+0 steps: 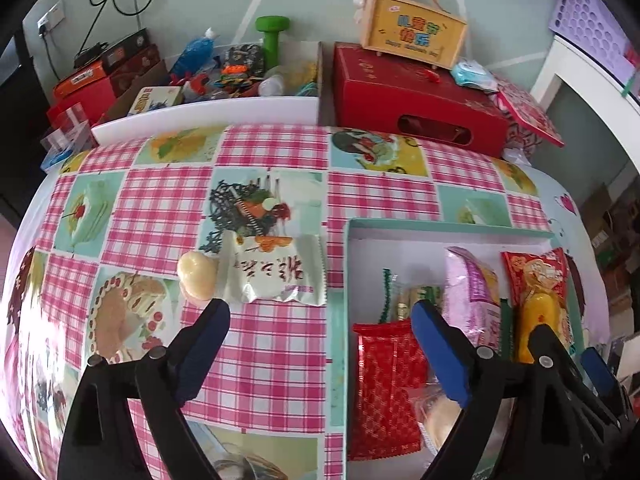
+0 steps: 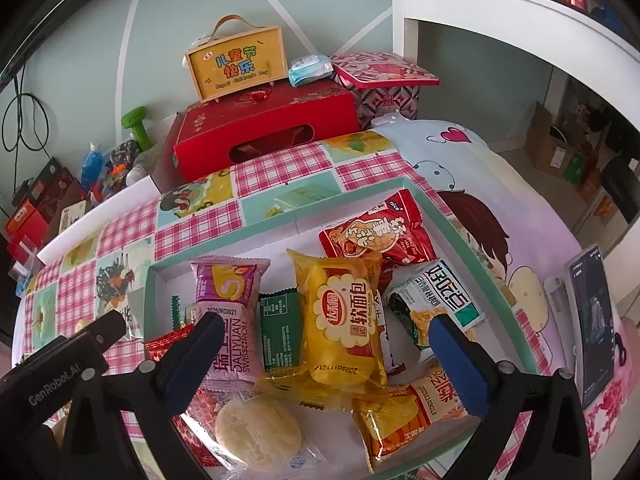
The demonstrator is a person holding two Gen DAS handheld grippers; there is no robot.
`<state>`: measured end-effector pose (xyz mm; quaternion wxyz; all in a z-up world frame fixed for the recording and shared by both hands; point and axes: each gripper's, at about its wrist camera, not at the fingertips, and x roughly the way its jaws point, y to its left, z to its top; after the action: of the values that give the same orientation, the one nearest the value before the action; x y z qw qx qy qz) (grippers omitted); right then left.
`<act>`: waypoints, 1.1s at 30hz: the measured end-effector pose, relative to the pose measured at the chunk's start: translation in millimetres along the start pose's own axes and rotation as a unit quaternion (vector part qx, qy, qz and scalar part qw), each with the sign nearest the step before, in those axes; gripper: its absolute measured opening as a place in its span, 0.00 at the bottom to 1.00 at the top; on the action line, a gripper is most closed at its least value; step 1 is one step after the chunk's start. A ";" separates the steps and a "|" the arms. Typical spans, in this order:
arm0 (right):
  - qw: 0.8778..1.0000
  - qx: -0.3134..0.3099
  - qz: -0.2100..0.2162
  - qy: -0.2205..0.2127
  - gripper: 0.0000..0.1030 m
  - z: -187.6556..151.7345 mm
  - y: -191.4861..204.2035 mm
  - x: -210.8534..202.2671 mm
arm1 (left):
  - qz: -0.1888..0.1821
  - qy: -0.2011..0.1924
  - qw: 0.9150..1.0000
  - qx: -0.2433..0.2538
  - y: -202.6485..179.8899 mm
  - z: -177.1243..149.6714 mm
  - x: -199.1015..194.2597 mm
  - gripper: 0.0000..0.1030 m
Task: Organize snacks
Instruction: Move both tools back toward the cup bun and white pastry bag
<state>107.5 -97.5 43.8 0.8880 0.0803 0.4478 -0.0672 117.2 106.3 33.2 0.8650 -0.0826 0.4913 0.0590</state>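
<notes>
Blue pads: left gripper (image 1: 320, 312) fingers spread wide, nothing between them; right gripper (image 2: 326, 326) likewise spread and empty.
Left gripper place: above the checked tablecloth (image 1: 264, 360), straddling the left wall of the teal tray (image 1: 346, 264).
Right gripper place: over the tray (image 2: 476, 248), above the heaped packets.
Snacks outside tray: a white packet (image 1: 276, 272) and a pale round cake (image 1: 197, 276) touching it, on the cloth just left of the tray.
Snacks inside tray: yellow bread packet (image 2: 340, 316) on top, pink Swiss-roll packet (image 2: 232, 312), green packet (image 2: 280, 328), red packets, a clear-wrapped round cake (image 2: 258, 432) near the tray's near edge.
Hidden: green packet mostly covered by its neighbours; tray's near edge cut off behind the fingers.
Only in right view: a phone (image 2: 592, 320) standing near the table's right edge; the white packet is barely visible here.
Only in left view: the loose round cake shown whole.
Far edge: red box (image 1: 416, 96) and white bin (image 1: 208, 112) of clutter.
</notes>
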 end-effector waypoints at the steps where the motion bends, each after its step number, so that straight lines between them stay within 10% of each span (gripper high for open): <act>1: 1.000 -0.002 0.002 0.000 1.00 -0.1 1.3 -0.3 | 0.001 0.001 1.000 -0.003 1.6 0.2 0.4 0.90; 33: 0.990 -0.095 0.104 0.008 1.00 -20.0 94.5 -15.4 | 0.062 -0.006 0.995 -0.074 109.3 -4.8 -24.9 0.90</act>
<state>100.8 -0.3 52.3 0.8900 0.0425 0.4486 0.0694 80.5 211.8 42.9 0.8543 -0.1151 0.4843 0.1495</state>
